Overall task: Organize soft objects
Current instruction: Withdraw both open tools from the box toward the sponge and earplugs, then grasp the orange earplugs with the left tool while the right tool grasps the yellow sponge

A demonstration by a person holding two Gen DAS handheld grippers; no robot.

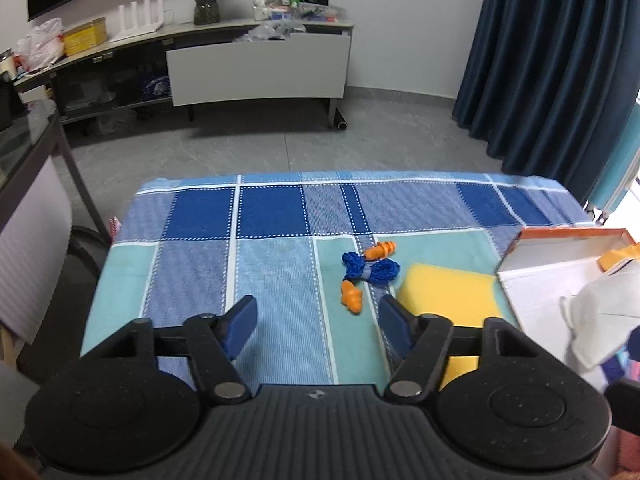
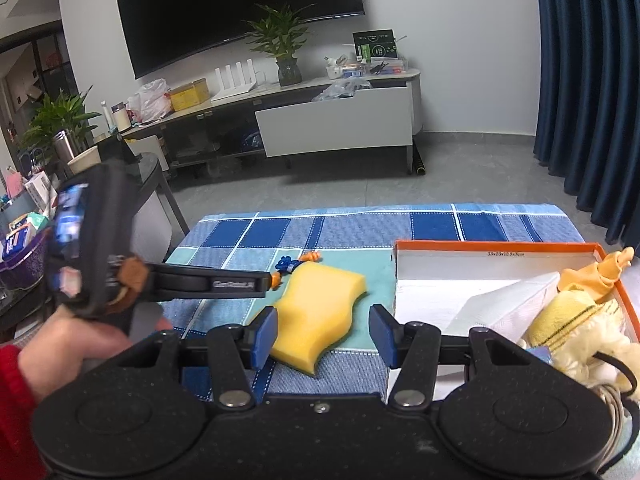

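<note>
A pair of orange earplugs on a blue cord (image 1: 370,270) lies on the checked tablecloth (image 1: 272,216), just ahead of my left gripper (image 1: 318,314) and toward its right finger. That gripper is open with only cloth between its fingers. To the right of the earplugs lies a yellow sponge (image 1: 448,292). In the right wrist view the sponge (image 2: 320,308) reaches in between the fingers of my right gripper (image 2: 324,330), which is open; its right pad stands apart from the sponge. The left gripper (image 2: 266,280) comes in from the left, its tips by the earplugs (image 2: 288,264).
An orange-rimmed white box (image 2: 480,246) stands at the right of the table, holding a yellow plush toy (image 2: 572,328) and a white cloth (image 2: 508,300). A glass side table (image 1: 28,148) stands to the left. Beyond the table's far edge are grey floor, a TV cabinet (image 1: 260,68) and a blue curtain (image 1: 560,60).
</note>
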